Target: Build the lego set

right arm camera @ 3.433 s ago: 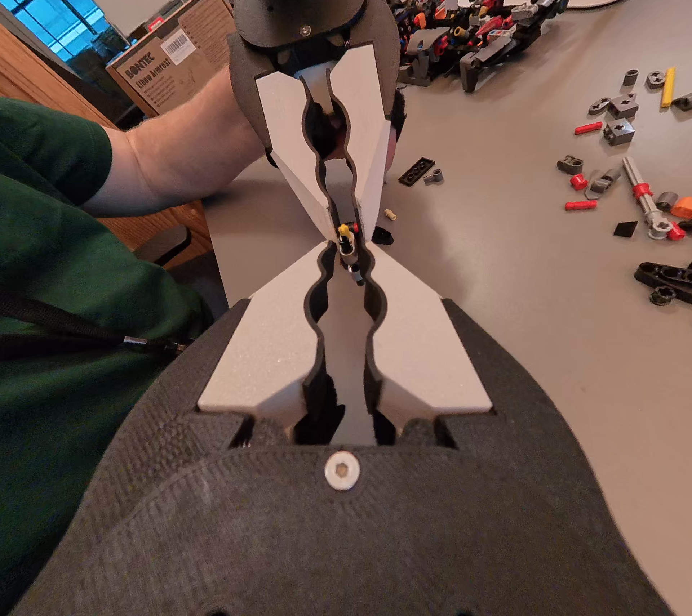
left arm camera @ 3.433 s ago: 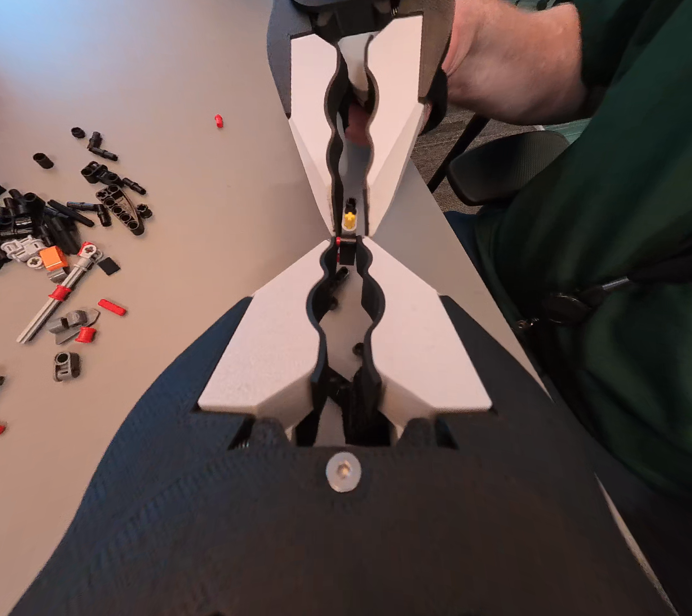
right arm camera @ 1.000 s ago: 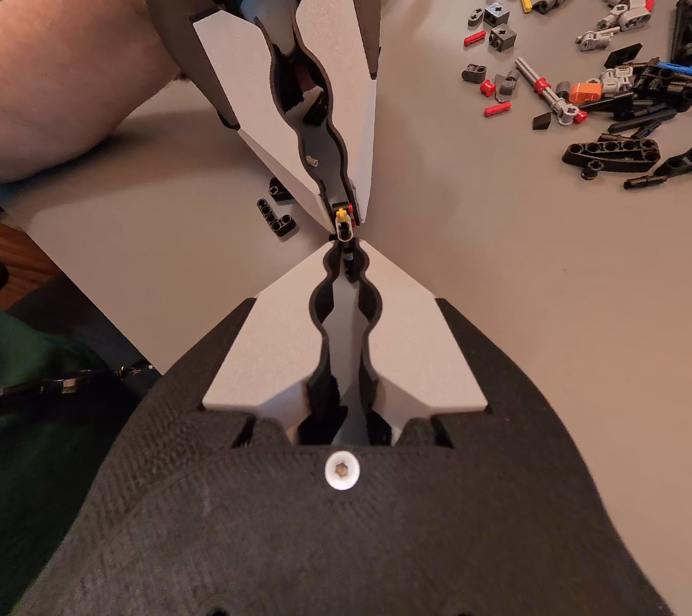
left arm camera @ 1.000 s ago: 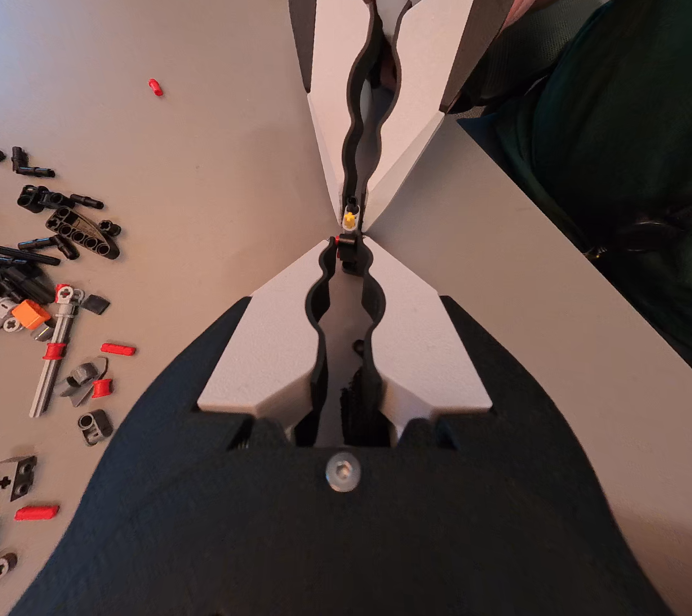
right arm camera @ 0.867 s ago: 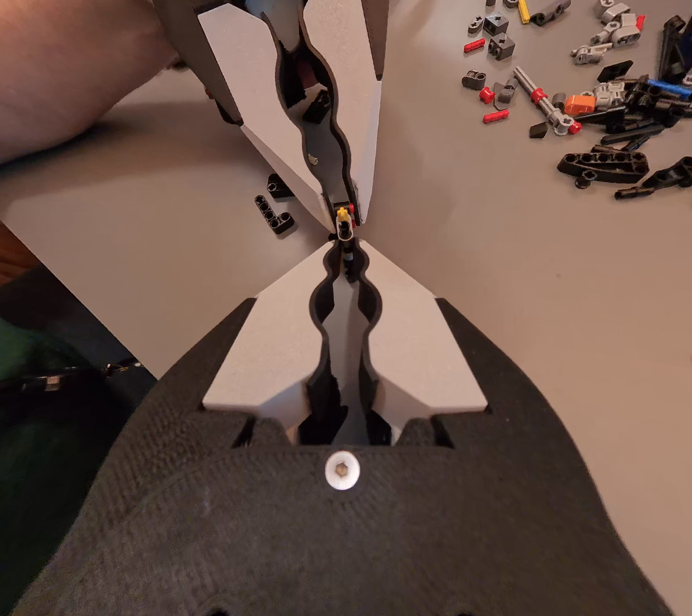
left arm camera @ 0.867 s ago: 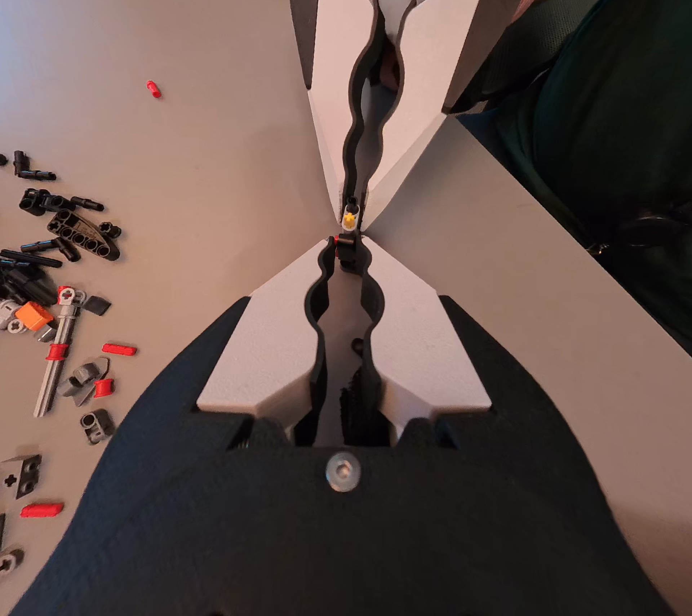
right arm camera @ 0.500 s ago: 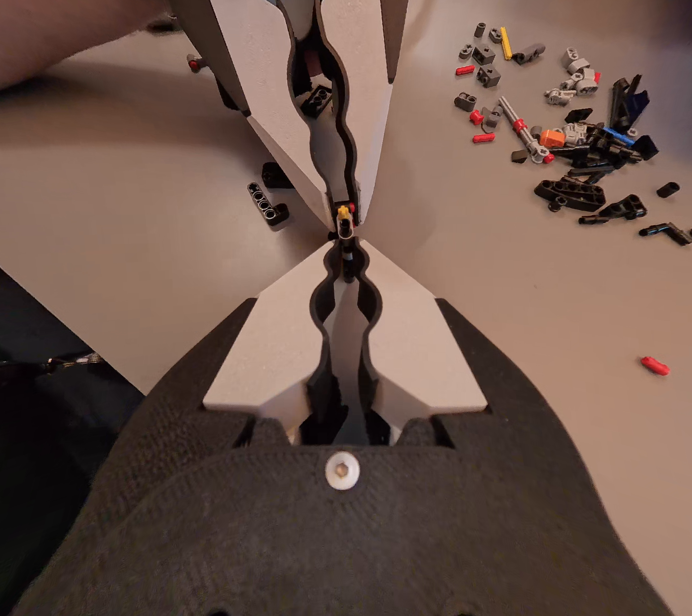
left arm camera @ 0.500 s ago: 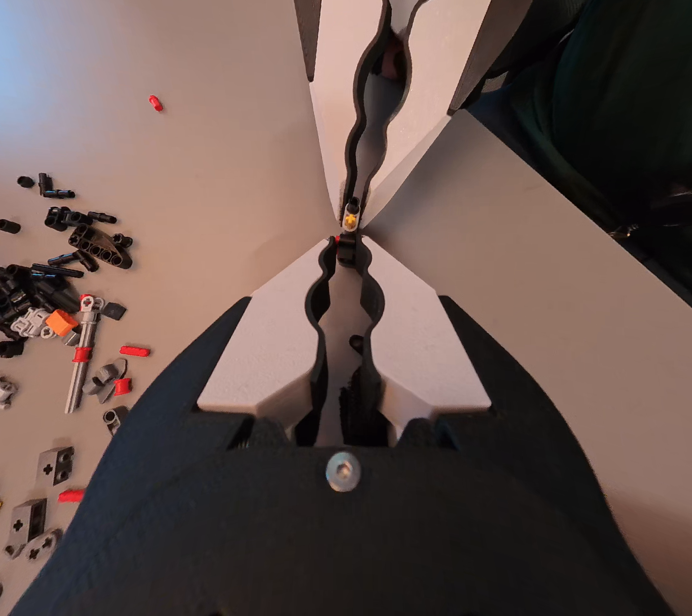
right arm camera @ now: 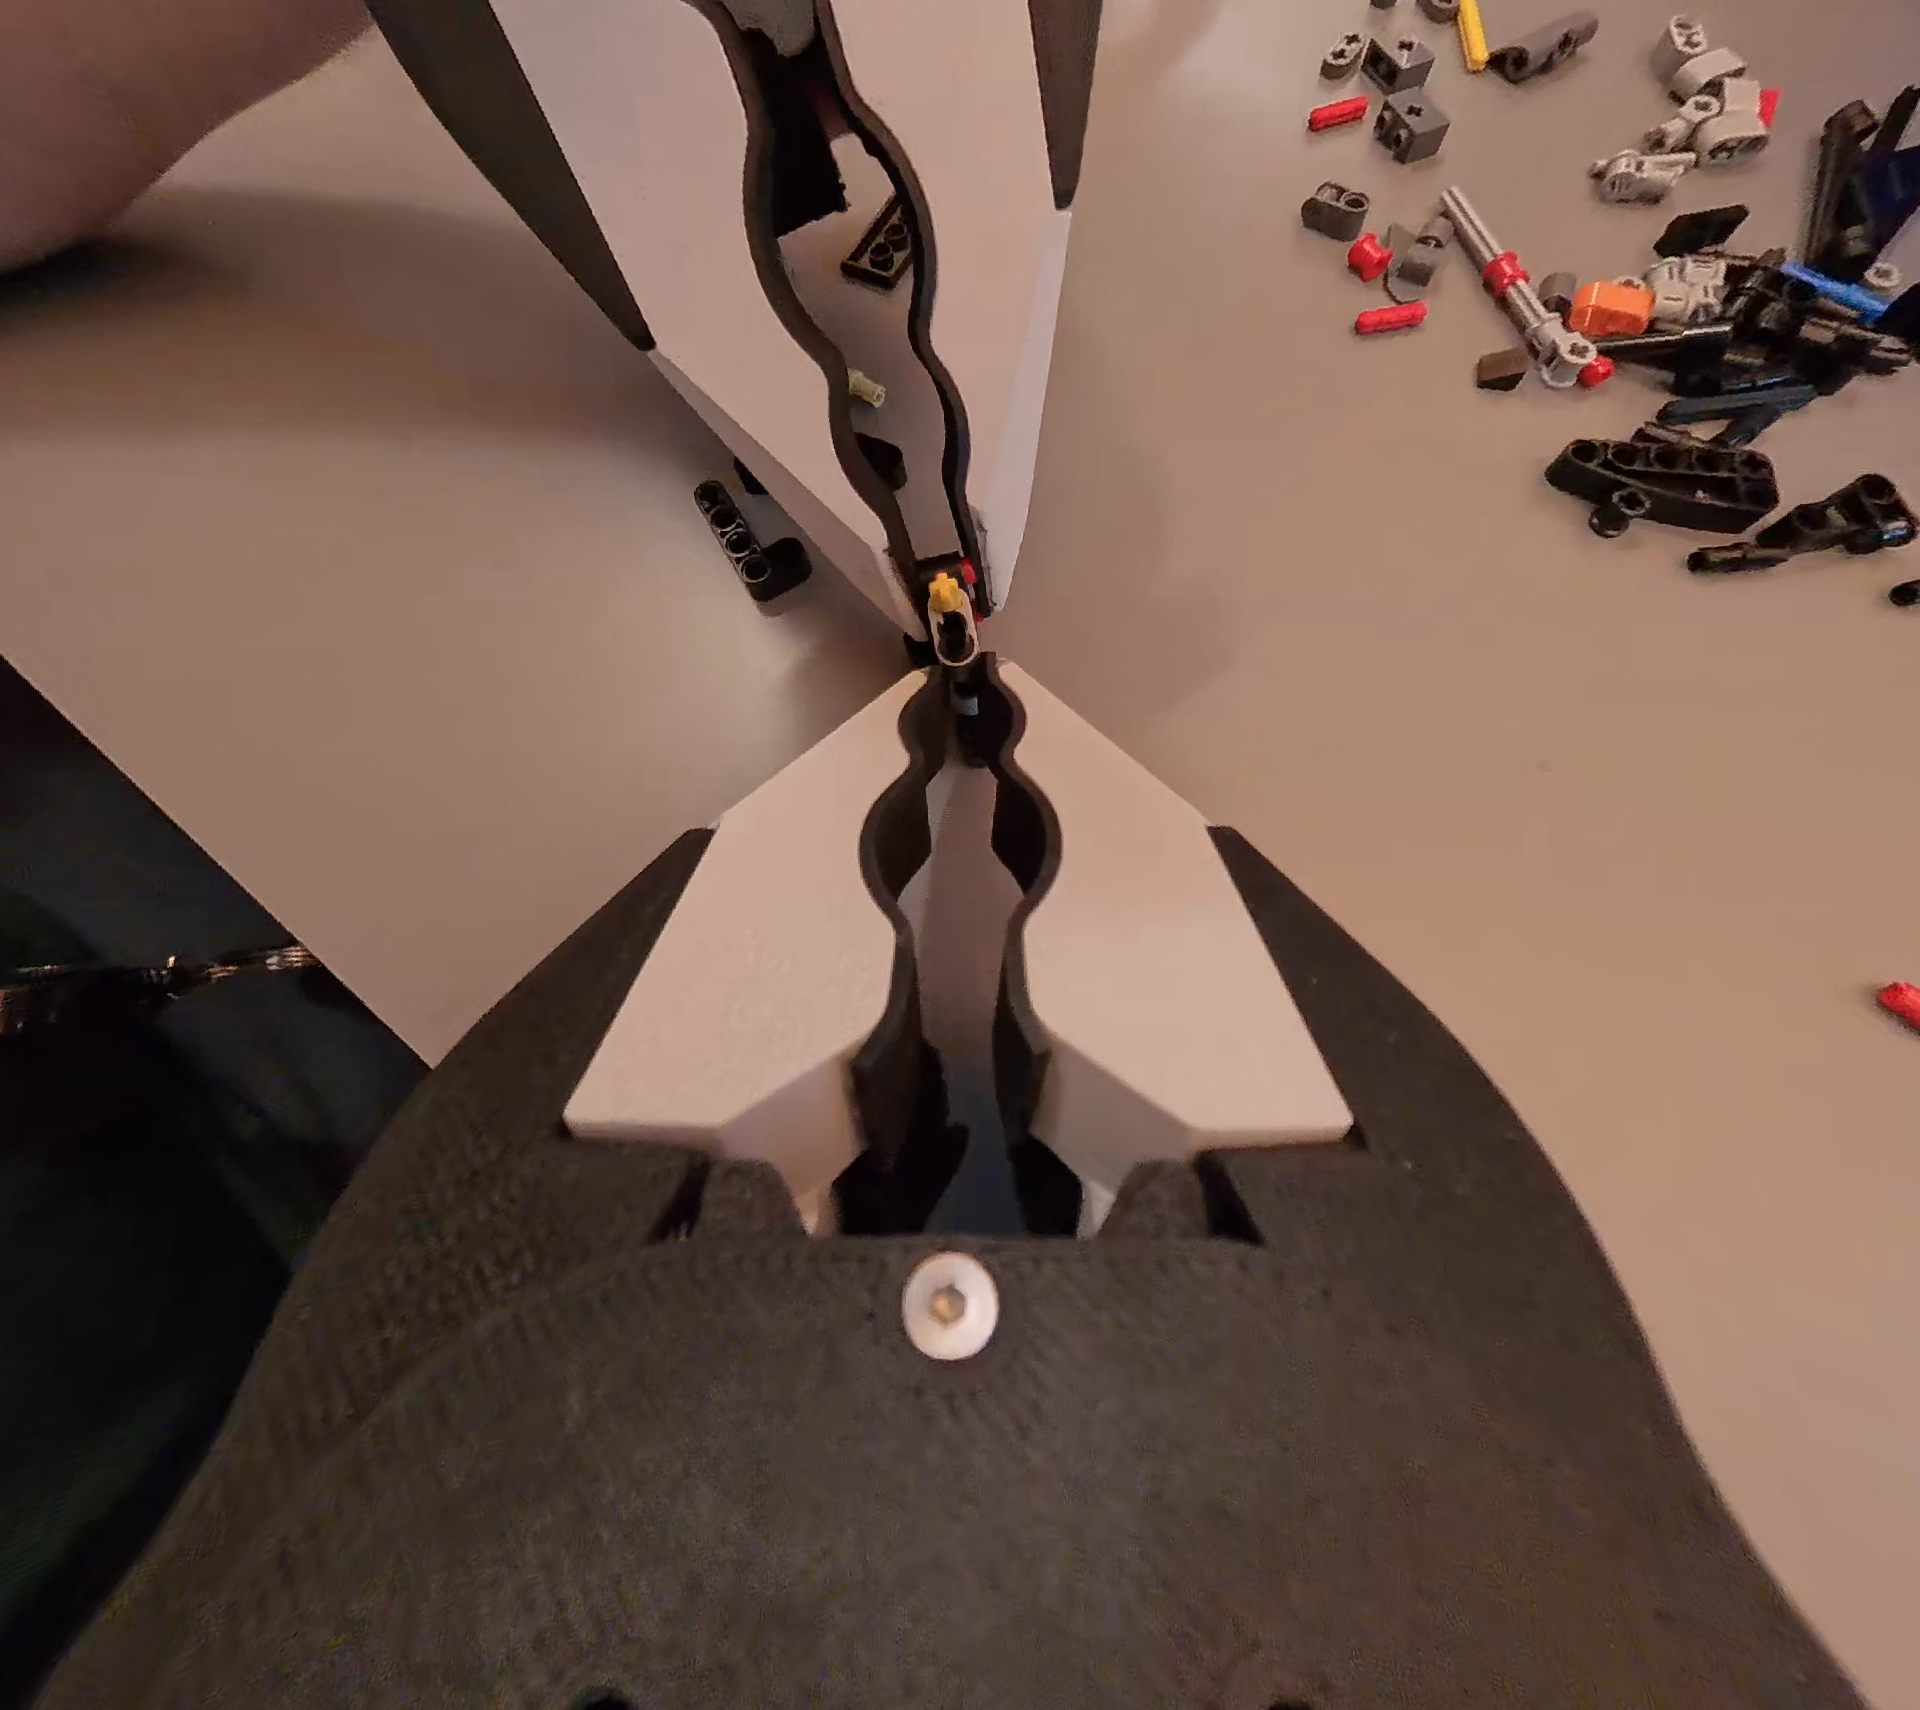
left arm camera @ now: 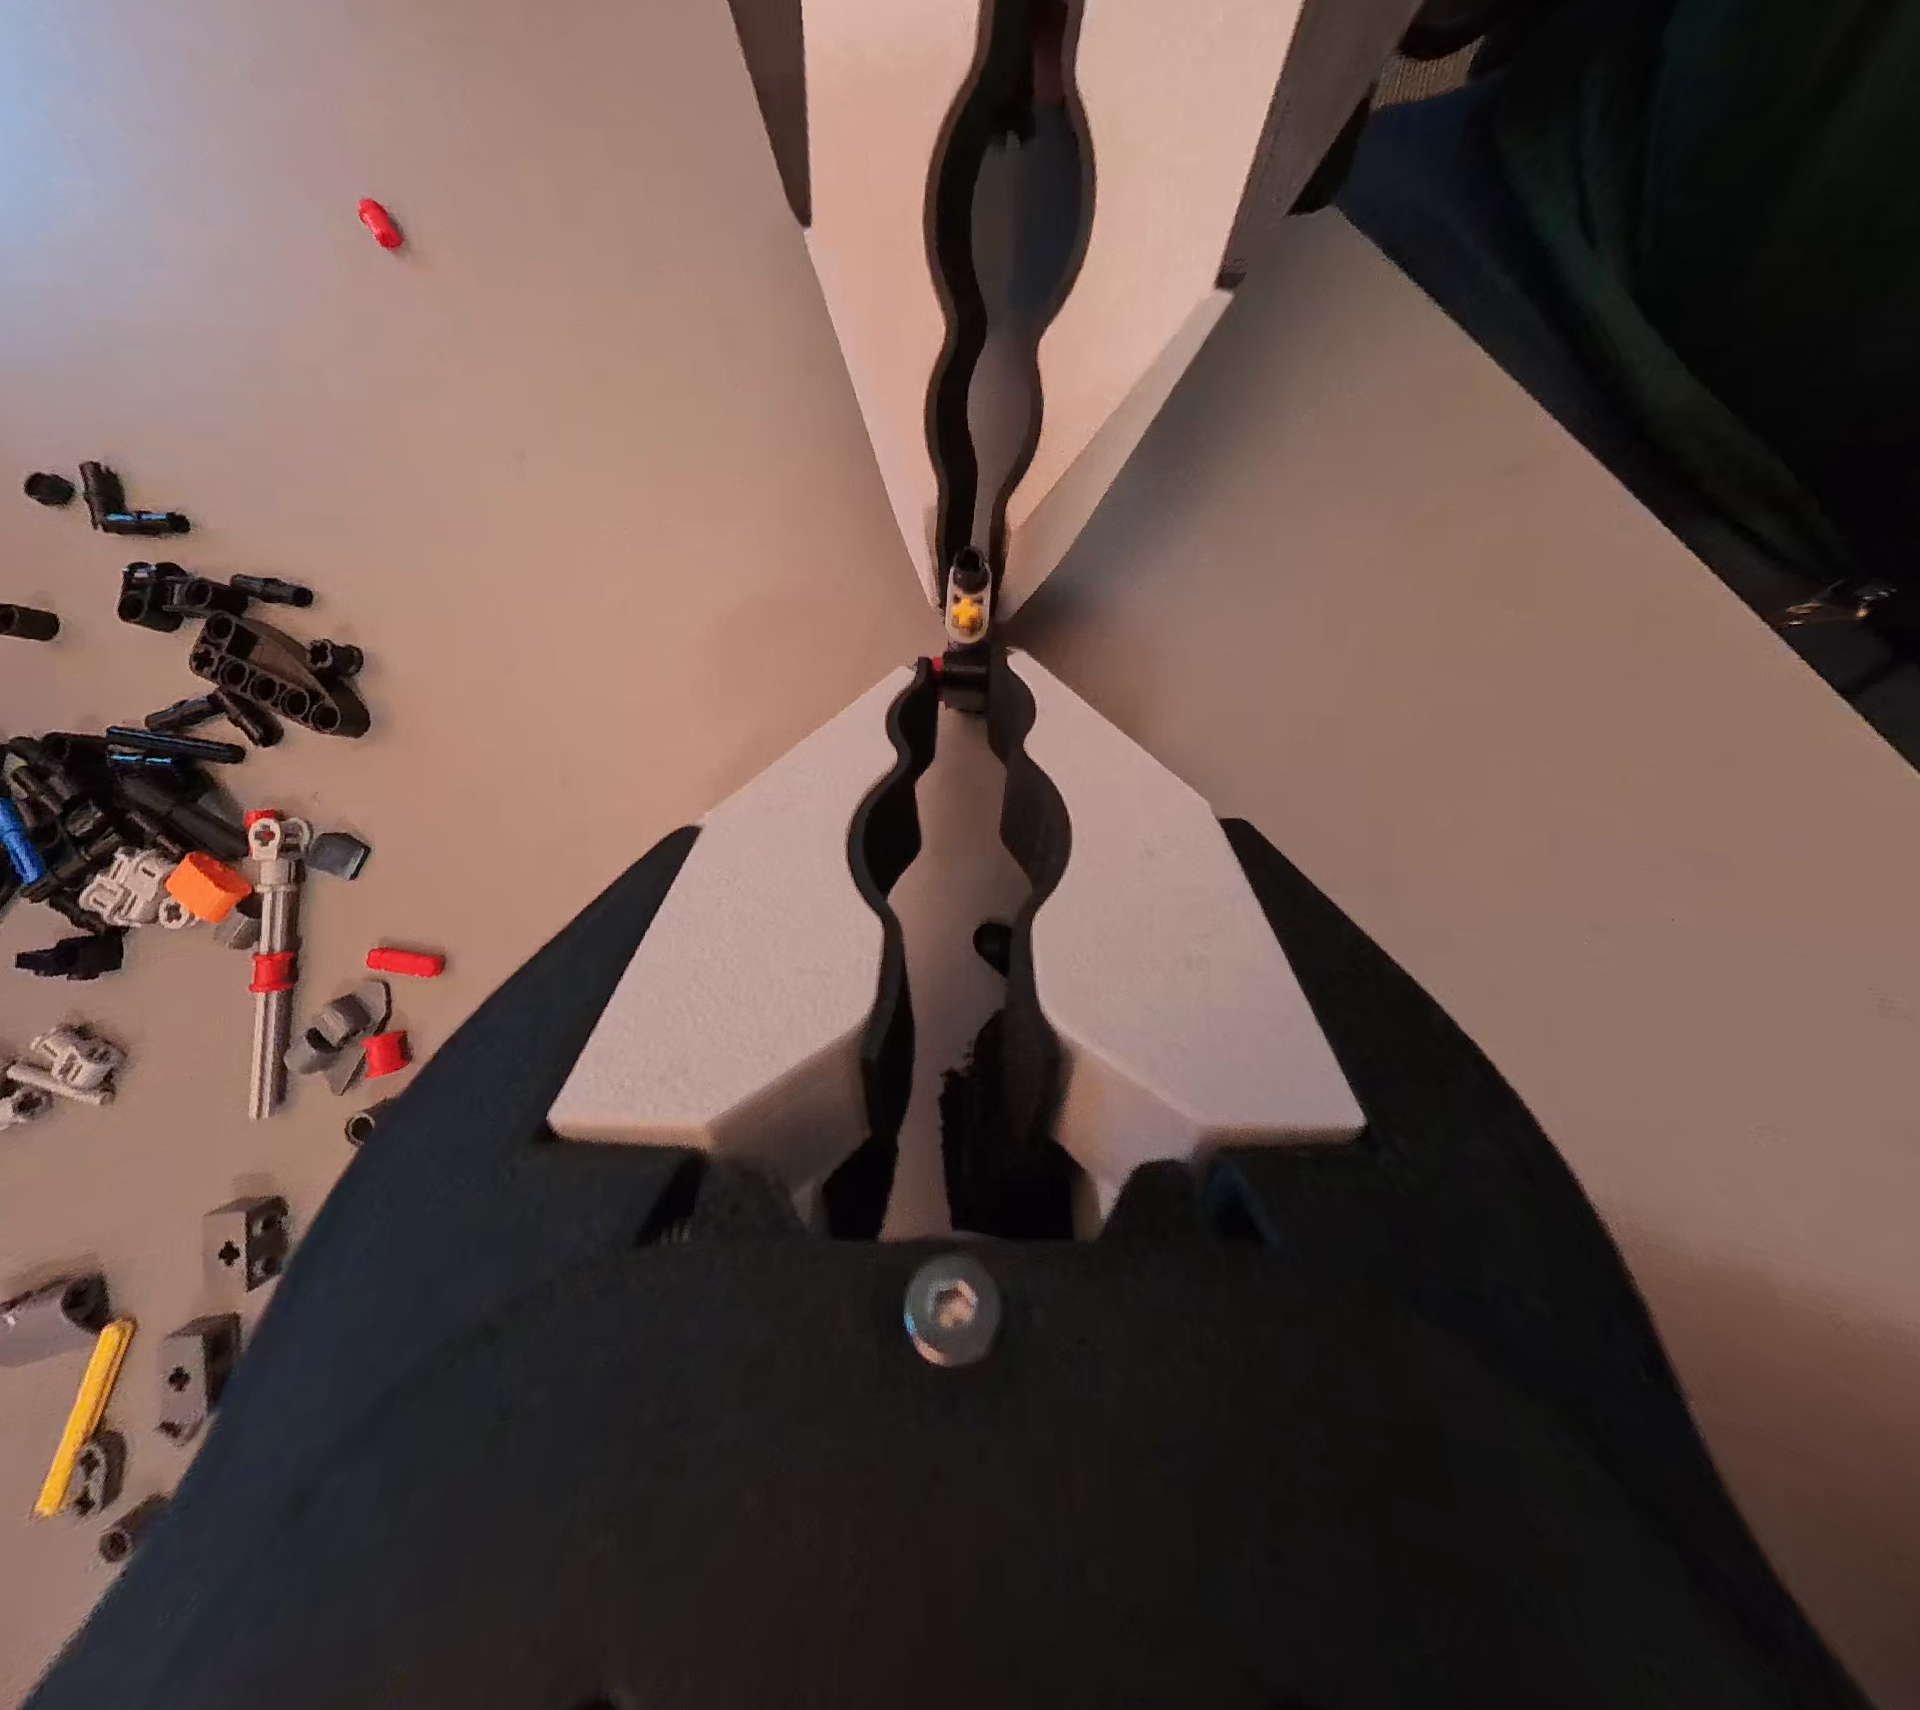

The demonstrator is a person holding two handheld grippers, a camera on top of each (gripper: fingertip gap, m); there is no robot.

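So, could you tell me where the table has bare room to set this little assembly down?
Bare table lies between the grippers and its near edge. It is crowded around the black beams and orange piece.

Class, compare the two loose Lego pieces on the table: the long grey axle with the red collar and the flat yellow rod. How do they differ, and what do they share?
The grey axle carries a red collar and a connector head at one end; the yellow rod is plain along its length. In the left wrist view the grey axle lies nearly straight up the picture, while the yellow rod leans. The grey axle lies nearer the black pile. Both rest loose on the table, ungripped.
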